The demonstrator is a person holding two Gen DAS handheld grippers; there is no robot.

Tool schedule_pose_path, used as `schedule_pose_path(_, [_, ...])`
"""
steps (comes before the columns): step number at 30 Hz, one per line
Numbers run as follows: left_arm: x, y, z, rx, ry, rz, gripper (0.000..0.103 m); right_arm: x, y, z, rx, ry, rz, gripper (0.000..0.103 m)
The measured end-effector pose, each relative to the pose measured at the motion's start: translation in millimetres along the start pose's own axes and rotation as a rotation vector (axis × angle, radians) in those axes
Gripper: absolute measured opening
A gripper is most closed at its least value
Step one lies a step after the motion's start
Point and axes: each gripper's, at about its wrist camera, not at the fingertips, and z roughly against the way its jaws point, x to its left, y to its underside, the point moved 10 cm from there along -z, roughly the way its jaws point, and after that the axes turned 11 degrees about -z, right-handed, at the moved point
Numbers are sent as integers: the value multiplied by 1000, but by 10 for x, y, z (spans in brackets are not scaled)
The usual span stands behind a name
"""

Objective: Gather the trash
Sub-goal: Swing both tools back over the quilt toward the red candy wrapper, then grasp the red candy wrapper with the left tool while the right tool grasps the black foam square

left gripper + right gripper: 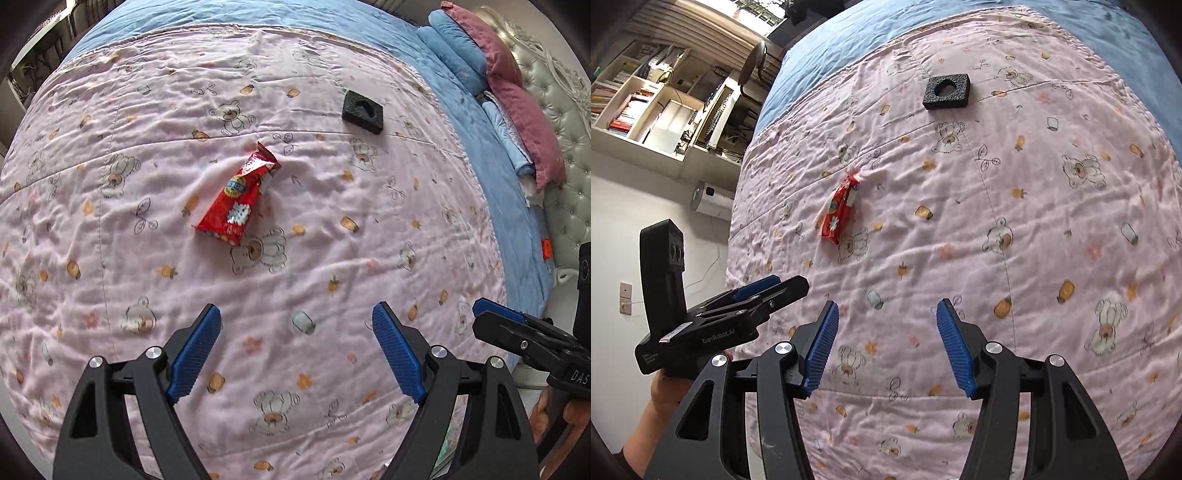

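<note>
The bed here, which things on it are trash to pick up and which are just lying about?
Trash to collect:
- red snack wrapper, crumpled on the pink quilt
- black foam block with a cut-out hole, farther up the quilt

Just lying about:
- pink pillows and blue pillows by the headboard
- bookshelf beyond the bed

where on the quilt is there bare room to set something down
Most of the pink quilt is bare: the wide stretch between the red snack wrapper and the hand-held grippers, and the part right of the wrapper below the black foam block. Crowded only at the pillows by the headboard.
</note>
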Motion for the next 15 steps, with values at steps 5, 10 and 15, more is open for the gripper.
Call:
schedule_pose_path(5, [198, -297, -419, 36, -23, -4, 84, -69, -366, -415, 37, 5, -10, 55])
schedule_pose_path(10, [354, -526, -758, 61, -44, -5, 84, -90, -654, -723, 58, 1, -15, 55])
schedule_pose_path(15, [457, -706, -1012, 80, -72, -34, 84, -111, -875, -926, 65, -3, -20, 55])
